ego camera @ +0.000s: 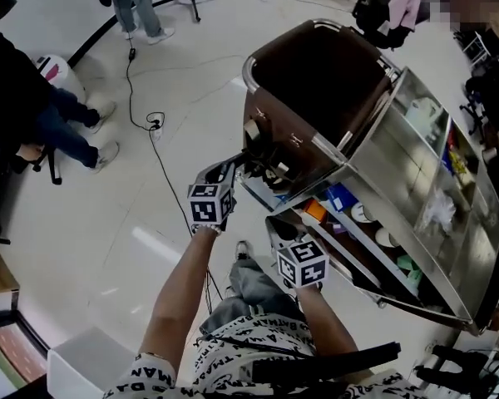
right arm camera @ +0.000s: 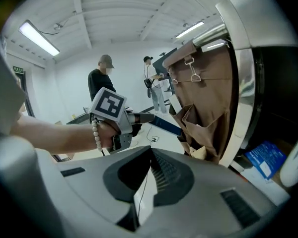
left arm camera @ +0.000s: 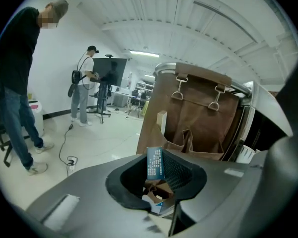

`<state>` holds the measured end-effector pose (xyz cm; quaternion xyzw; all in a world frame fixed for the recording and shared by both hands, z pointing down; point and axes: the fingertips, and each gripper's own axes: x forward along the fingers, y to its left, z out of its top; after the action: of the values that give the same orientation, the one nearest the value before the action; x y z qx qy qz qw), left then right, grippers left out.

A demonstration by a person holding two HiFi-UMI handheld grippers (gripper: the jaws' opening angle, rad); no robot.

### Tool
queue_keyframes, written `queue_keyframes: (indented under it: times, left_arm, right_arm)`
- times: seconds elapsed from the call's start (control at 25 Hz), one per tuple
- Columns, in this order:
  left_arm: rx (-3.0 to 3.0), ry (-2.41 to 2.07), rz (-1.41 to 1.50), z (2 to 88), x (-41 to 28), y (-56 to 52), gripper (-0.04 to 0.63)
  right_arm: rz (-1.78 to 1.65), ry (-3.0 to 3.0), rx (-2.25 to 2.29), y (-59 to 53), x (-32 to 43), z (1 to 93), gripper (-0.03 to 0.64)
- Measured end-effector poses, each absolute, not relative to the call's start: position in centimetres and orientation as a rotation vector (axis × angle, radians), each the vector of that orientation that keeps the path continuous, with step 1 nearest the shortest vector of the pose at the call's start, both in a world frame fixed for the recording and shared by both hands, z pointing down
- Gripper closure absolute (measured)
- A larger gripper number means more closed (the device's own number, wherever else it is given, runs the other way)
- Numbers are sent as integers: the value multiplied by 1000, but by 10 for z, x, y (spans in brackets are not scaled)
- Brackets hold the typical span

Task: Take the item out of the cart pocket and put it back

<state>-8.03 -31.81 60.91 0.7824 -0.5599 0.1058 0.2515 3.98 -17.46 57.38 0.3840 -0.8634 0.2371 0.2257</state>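
Left gripper [left arm camera: 158, 181] clamped on one blue box [left arm camera: 155, 161] - held in the air, just in front of the brown bag [left arm camera: 201, 110] on the one cart [ego camera: 403, 169], outside its pocket [left arm camera: 188, 142]. Right gripper [right arm camera: 150, 162] closed, empty. Two bystanders - near person [left arm camera: 12, 83], far person [left arm camera: 84, 86].

A slim dark-blue cardboard box [left arm camera: 154, 163] with pale print shows against the grey-and-black left hand-held gripper [left arm camera: 164, 180], whose cube carries black-and-white square markers, as does that of the right hand-held gripper [ego camera: 276, 229]. Behind the box hangs the plain brown fabric bag [ego camera: 316, 81], framed by the silver steel cart [ego camera: 416, 169]; the floor [ego camera: 83, 214] beside the bag is glossy off-white.
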Motion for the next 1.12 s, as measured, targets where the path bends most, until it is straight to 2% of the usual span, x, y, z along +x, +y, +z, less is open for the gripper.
queue_keyframes:
  times: [0.52, 1.0, 1.04, 1.12]
  left_arm:
    - [2162, -1335, 654, 717, -25, -383, 514]
    - [2177, -1253, 809, 775, -6, -399, 503]
    - [2164, -1238, 831, 780, -5, -398, 493]
    - [2155, -1215, 841, 787, -3, -396, 367]
  right_arm:
    - [763, -2299, 1077, -234, 58, 614, 614]
    - [822, -2232, 1129, -238, 75, 637, 614]
    - [822, -2231, 1130, -238, 75, 638, 614]
    - [819, -2233, 1132, -239, 74, 637, 614]
